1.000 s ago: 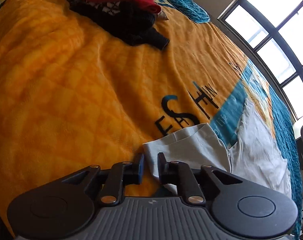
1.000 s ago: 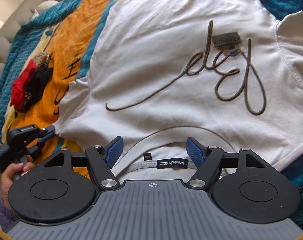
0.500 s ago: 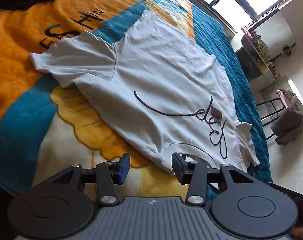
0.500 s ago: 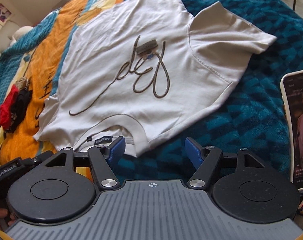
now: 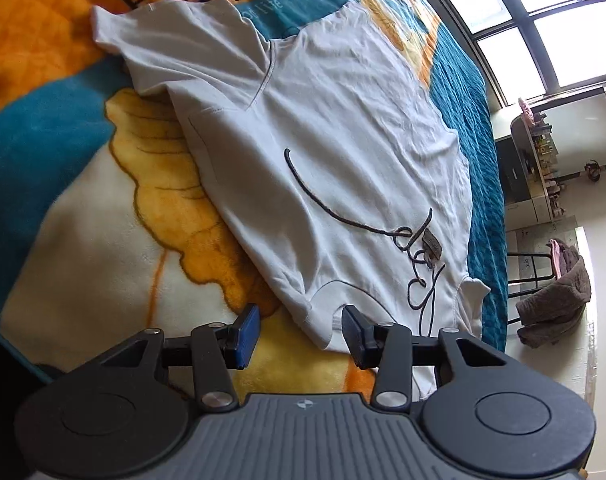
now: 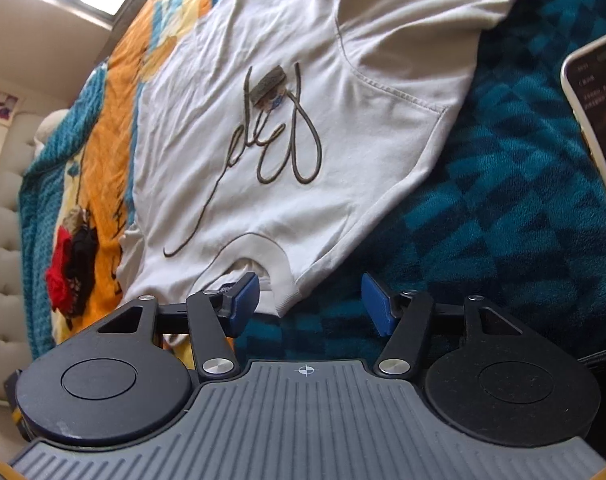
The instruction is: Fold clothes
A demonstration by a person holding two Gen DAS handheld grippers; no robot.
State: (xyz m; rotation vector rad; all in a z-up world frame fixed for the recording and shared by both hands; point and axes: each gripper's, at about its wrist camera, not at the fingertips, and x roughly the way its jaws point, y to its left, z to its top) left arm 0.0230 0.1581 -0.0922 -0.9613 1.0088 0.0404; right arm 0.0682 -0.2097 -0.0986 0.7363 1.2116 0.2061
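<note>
A white T-shirt [image 5: 343, 152] with dark cursive lettering lies flat, front up, on the bed, collar toward me. My left gripper [image 5: 301, 334] is open just short of the collar's left shoulder edge, nothing between its fingers. In the right wrist view the same T-shirt [image 6: 263, 128] spreads away from me. My right gripper [image 6: 311, 302] is open at the collar's right side. The ribbed neck edge lies just ahead of its left blue pad [image 6: 245, 300].
A fleece blanket [image 5: 83, 240] in orange, teal and cream covers the bed. A pile of red and black clothes [image 6: 69, 272] sits at its far left. A phone [image 6: 599, 120] lies at the right edge. A window, desk and draped chair [image 5: 555, 296] stand beyond.
Both grippers pulled back from the shirt toward its collar end. The left one, nearly shut at the sleeve a second ago, now stands open. The right gripper swung toward the right shoulder.
</note>
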